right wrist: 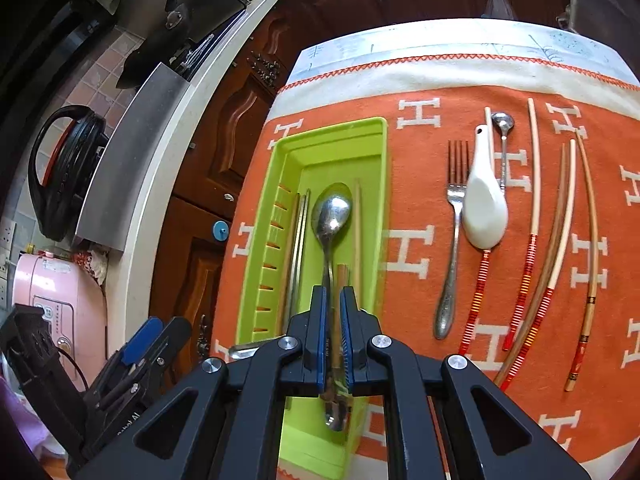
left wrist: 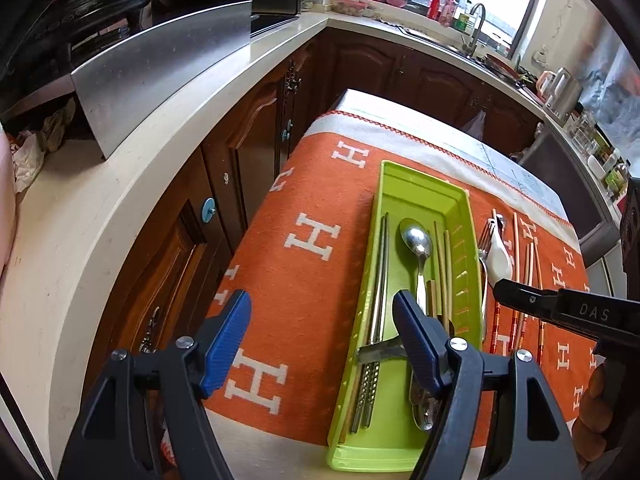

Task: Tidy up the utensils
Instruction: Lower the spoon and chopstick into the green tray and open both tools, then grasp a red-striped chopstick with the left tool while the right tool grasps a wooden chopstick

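1. A green tray (right wrist: 320,136) lies lengthwise on an orange cloth (right wrist: 420,300) patterned with white H letters, which covers a small table beside a kitchen counter (left wrist: 120,208).
2. Inside the tray lie a pair of metal chopsticks (left wrist: 378,280) along one side, a large steel spoon (right wrist: 330,216) down the middle, and pale wooden chopsticks (left wrist: 444,272) next to the spoon.
3. The left gripper (left wrist: 320,340) hovers over the near end of the tray with its blue pads spread wide apart and nothing between them. One pad hangs over the cloth, the other over the spoon's handle.
4. The right gripper (right wrist: 332,340) hangs over the near part of the tray with its pads drawn almost together. The spoon's handle runs under the narrow slot between them; I cannot tell from the pictures whether the pads press on it.
5. In the left wrist view the right gripper's black finger (left wrist: 528,300) reaches in from the right edge above the loose utensils, and part of a hand (left wrist: 596,412) shows beneath it.
6. On the cloth outside the tray, on its right in the right wrist view, lie a fork (right wrist: 454,240), a white ceramic spoon (right wrist: 484,208) and a small metal spoon (right wrist: 503,136).
7. Further right lie several long chopsticks (right wrist: 532,200) with red-striped ends, side by side and well clear of the tray.
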A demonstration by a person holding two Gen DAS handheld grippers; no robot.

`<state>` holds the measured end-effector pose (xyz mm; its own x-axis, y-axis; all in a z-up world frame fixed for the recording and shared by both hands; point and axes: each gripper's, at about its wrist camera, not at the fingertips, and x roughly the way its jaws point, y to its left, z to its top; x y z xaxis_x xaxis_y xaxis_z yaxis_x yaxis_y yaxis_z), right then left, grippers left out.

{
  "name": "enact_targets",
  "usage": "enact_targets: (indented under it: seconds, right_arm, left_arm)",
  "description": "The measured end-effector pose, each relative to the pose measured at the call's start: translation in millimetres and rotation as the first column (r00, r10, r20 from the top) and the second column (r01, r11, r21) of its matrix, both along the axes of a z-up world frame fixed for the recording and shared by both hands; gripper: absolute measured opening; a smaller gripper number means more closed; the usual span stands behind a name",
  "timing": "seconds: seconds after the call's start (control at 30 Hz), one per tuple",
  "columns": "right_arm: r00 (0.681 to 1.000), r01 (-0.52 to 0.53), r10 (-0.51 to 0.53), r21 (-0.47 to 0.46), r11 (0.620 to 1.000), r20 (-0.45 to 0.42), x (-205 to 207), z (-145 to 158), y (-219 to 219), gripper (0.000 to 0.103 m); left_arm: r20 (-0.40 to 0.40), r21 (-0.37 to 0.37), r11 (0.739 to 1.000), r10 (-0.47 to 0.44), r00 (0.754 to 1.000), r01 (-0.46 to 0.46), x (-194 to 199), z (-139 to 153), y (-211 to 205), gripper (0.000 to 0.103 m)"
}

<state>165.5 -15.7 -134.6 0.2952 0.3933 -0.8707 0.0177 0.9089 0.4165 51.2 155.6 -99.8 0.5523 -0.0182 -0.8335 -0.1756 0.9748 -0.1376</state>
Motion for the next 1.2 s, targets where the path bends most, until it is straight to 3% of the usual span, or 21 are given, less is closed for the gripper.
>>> enact_targets:
  seconds: [0.13, 0.5, 0.87, 1.07, 1.2]
  right_arm:
    - [1.000, -0.004, 0.004, -0.015, 1.000, 0.003, -9.6, -1.6, -10.6, 0.007]
    - [0.999, 0.025, -0.024, -0.047, 0.999, 0.036, -37.7, 0.6, -64.4, 0.015]
    - [0.988, 0.106, -0.091, -0.114, 0.988, 0.126, -59.8, 14.1, -148.7, 0.022]
    - [0.983, 0.157, -0.146, -0.094, 0.983, 0.114, -60.8, -2.2, -188.6, 0.022]
    - [0.985, 0.156, -0.147, -0.101, 0.983, 0.091, -58.1, -20.0, -198.7, 0.022]
  left_arm:
    - [0.007, 0.023, 1.000, -0.020, 1.000, 0.020, -1.4, 2.3, -13.0, 0.078]
    - [-0.005, 0.021, 0.987, -0.162, 0.987, 0.162, -3.0, 3.1, -72.2, 0.078]
    - [0.005, 0.036, 0.929, -0.369, 0.929, 0.369, 9.2, 10.0, -165.4, 0.078]
    - [-0.023, 0.036, 0.894, -0.447, 0.894, 0.447, 29.5, -5.3, -210.4, 0.078]
    - [-0.075, 0.041, 0.887, -0.457, 0.886, 0.461, 37.4, -23.3, -224.1, 0.078]
